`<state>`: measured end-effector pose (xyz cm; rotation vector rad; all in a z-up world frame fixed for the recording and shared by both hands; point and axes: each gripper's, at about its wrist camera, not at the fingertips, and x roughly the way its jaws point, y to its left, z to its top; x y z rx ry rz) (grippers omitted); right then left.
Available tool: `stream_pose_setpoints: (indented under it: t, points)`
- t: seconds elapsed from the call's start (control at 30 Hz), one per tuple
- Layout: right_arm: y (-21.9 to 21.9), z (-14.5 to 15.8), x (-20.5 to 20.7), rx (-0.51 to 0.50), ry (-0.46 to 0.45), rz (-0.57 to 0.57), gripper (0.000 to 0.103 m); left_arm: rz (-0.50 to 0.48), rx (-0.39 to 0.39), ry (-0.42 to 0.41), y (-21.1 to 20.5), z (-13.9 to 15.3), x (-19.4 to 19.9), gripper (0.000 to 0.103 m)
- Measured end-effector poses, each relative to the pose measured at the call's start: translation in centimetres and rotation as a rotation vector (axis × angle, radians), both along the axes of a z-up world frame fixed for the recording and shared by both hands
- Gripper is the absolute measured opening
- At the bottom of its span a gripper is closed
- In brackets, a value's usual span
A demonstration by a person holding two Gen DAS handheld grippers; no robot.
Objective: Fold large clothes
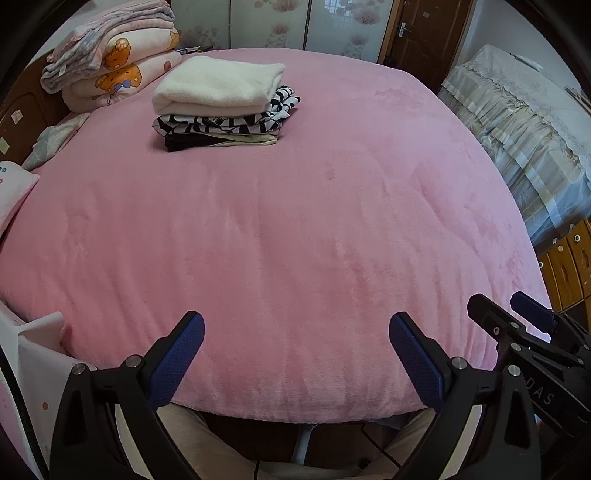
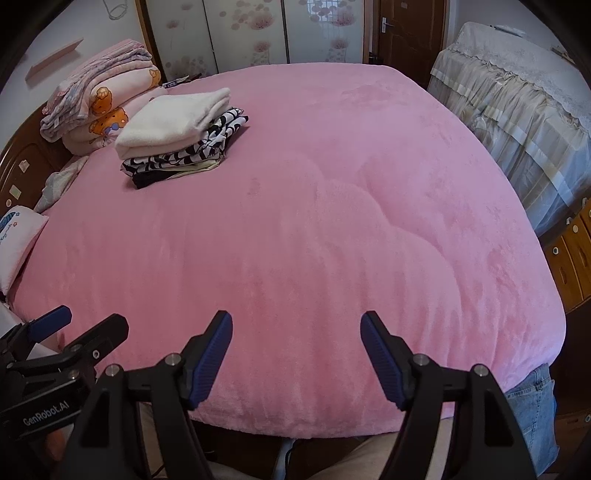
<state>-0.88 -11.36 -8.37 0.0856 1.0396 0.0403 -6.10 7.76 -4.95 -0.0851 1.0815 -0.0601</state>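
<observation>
A stack of folded clothes (image 1: 221,110) lies on the far left of the pink bed (image 1: 295,240): a white fleece piece on top, a black-and-white patterned one and dark ones below. It also shows in the right wrist view (image 2: 177,140). My left gripper (image 1: 295,332) is open and empty above the bed's near edge. My right gripper (image 2: 295,332) is open and empty beside it; it also shows at the right of the left wrist view (image 1: 513,314). A blue denim garment (image 2: 532,406) hangs at the bed's near right corner.
Folded cartoon-print blankets (image 1: 110,66) are piled at the far left by the wooden headboard (image 1: 22,114). A pillow (image 2: 18,240) lies at the left edge. A cloth-covered unit (image 1: 517,129) and wooden drawers (image 1: 569,258) stand to the right. A door (image 2: 406,29) is behind.
</observation>
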Motion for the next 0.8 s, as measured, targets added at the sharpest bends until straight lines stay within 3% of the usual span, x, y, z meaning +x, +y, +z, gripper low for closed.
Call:
stream_pose_setpoints:
  t: [0.8]
  points:
    - [-0.8, 0.6, -1.0, -0.013, -0.039, -0.023, 0.072, -0.03, 0.032, -0.018, -1.6, 0.4, 0.3, 0.099]
